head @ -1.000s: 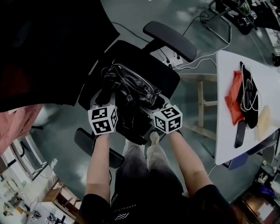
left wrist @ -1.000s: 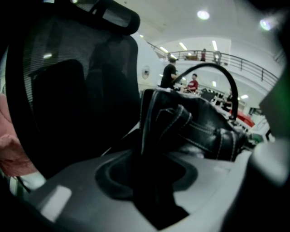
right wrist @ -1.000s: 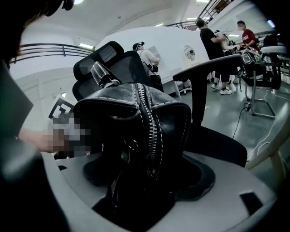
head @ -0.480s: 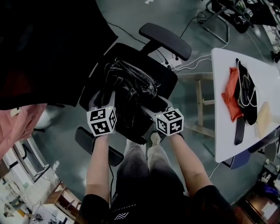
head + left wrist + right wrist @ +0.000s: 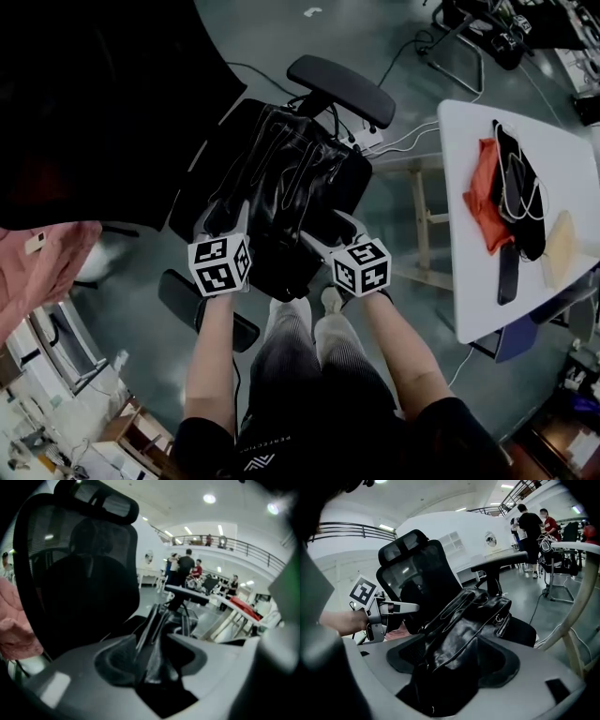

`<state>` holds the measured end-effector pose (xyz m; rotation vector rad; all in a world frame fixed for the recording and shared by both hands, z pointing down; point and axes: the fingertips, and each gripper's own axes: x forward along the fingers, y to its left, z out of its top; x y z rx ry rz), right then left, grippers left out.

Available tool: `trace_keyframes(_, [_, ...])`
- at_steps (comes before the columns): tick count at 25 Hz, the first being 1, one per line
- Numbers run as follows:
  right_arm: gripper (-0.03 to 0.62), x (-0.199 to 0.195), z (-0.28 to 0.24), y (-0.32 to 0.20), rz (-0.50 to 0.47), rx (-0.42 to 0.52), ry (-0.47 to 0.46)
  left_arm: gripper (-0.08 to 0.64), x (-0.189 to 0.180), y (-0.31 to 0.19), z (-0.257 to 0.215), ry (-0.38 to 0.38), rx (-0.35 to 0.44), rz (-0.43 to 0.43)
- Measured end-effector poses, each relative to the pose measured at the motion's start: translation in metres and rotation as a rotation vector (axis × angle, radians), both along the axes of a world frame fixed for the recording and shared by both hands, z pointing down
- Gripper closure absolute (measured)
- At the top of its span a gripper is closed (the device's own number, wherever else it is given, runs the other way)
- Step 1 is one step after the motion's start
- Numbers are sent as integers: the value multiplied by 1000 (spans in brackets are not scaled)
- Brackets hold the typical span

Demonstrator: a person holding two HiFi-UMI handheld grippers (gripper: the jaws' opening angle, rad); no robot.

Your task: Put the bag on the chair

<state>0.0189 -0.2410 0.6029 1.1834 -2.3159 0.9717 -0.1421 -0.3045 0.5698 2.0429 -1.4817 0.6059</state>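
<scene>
You've got the bag (image 5: 281,187) lying on the chair (image 5: 339,82) seat, so nearly done imo: L gripper (image 5: 222,220) has just been opening, jaws wide w/ a fold of it loose btwn them, but R gripper (image 5: 330,234) grips its near end, so release & pull back.

The bag (image 5: 281,178) is covering most of the chair (image 5: 359,178) seat, leaving only thin strips bare at its edges. The tall backrest (image 5: 79,573) is walling off the left side, just beyond the left hand-held gripper (image 5: 230,214), whose jaws have just been opening with a fold of the bag between them. One armrest (image 5: 339,82) is barring the far side; the other armrest (image 5: 202,309) is sitting under the person's left arm (image 5: 211,366). To the right, the table (image 5: 455,281) and its legs (image 5: 419,211) are closing in near the seat's front. Beyond the far armrest, open floor (image 5: 375,37) is lying free, with cables (image 5: 408,141) crossing it.
</scene>
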Motion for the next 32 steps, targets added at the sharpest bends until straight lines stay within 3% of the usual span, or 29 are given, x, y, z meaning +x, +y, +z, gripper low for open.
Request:
trace_keyframes(8, [332,16,-22,6,37,35,-4,427,16,18,-21,81,-6,4])
trace_keyframes(26, [536,39,-74,31,98,82,4,508,45,72,-72,91,23,24])
trace_keyframes(32, [560,41,-85,43,95,89,0,520,50,88,-85,93,38,23])
